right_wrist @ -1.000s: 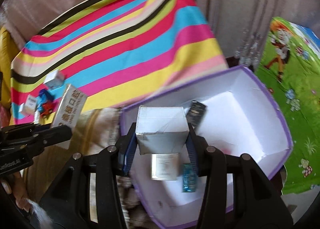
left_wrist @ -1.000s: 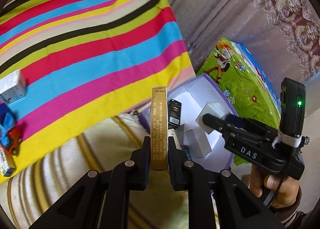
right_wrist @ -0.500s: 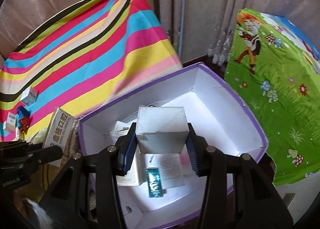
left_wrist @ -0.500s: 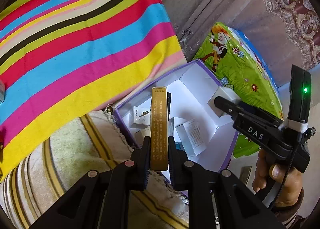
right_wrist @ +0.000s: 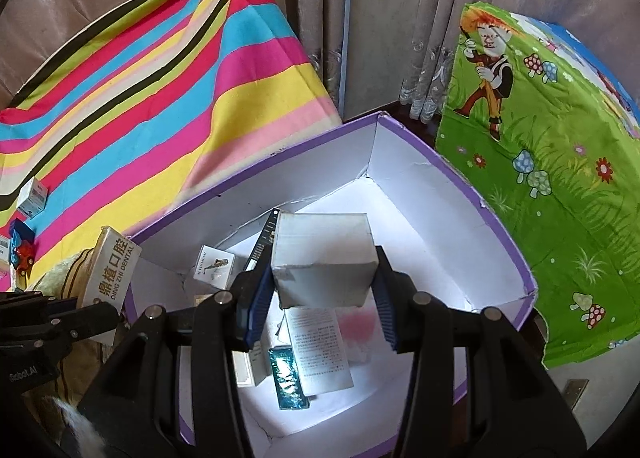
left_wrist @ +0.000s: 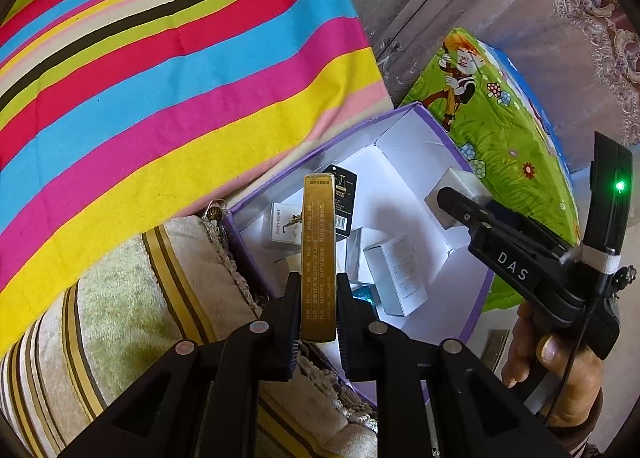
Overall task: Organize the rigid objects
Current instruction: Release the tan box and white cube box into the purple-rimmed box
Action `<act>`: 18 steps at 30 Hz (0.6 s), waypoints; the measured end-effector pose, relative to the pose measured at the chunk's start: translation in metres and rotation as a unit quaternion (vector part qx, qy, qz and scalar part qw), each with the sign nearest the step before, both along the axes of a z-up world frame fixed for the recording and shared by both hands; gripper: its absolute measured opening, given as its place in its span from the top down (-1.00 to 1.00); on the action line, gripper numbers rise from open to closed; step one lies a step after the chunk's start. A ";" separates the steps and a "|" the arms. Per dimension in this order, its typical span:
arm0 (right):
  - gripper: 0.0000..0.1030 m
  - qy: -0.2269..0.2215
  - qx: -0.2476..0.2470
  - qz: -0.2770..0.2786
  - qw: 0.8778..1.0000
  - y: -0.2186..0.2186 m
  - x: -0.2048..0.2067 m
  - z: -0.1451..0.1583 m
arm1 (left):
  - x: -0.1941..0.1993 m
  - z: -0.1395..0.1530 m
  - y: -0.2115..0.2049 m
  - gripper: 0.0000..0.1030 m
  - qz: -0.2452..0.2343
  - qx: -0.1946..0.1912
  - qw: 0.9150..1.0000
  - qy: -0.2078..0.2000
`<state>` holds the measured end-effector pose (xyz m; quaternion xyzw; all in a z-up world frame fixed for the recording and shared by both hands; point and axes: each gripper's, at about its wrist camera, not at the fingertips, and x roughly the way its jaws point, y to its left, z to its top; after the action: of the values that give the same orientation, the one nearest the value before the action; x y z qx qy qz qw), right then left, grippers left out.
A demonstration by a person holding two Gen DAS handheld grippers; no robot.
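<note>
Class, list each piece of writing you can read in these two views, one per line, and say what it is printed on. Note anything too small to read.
"DAS": side of the right gripper.
"DING ZHI DENTAL", under four Chinese characters: the toothpaste box in the left gripper.
"Sobot.AI", first letter unsure: body of the left gripper.
Too small to read: print on the gold edge of the toothpaste box, the leaflet-printed box, the black carton.

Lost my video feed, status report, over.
Left tool shut on gold box. Right tool shut on white box, above purple bin. Small boxes already inside.
</note>
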<state>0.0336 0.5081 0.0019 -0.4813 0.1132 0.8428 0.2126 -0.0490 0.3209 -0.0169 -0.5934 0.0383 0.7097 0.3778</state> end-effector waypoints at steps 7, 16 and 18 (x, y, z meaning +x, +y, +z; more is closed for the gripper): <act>0.02 0.001 0.000 -0.002 1.000 0.000 -0.002 0.000 | -0.003 -0.003 0.000 0.65 0.009 -0.002 1.000 -0.007; -0.26 0.002 -0.005 -0.002 1.000 -0.001 -0.001 0.000 | -0.006 -0.005 -0.003 0.62 0.019 0.003 1.000 -0.013; -0.27 0.004 -0.007 0.000 1.000 -0.002 -0.001 0.002 | -0.007 -0.004 -0.005 0.61 0.026 0.009 1.000 -0.015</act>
<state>0.0329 0.5057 0.0041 -0.4797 0.1197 0.8438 0.2086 -0.0561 0.3158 -0.0209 -0.6017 0.0111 0.7102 0.3651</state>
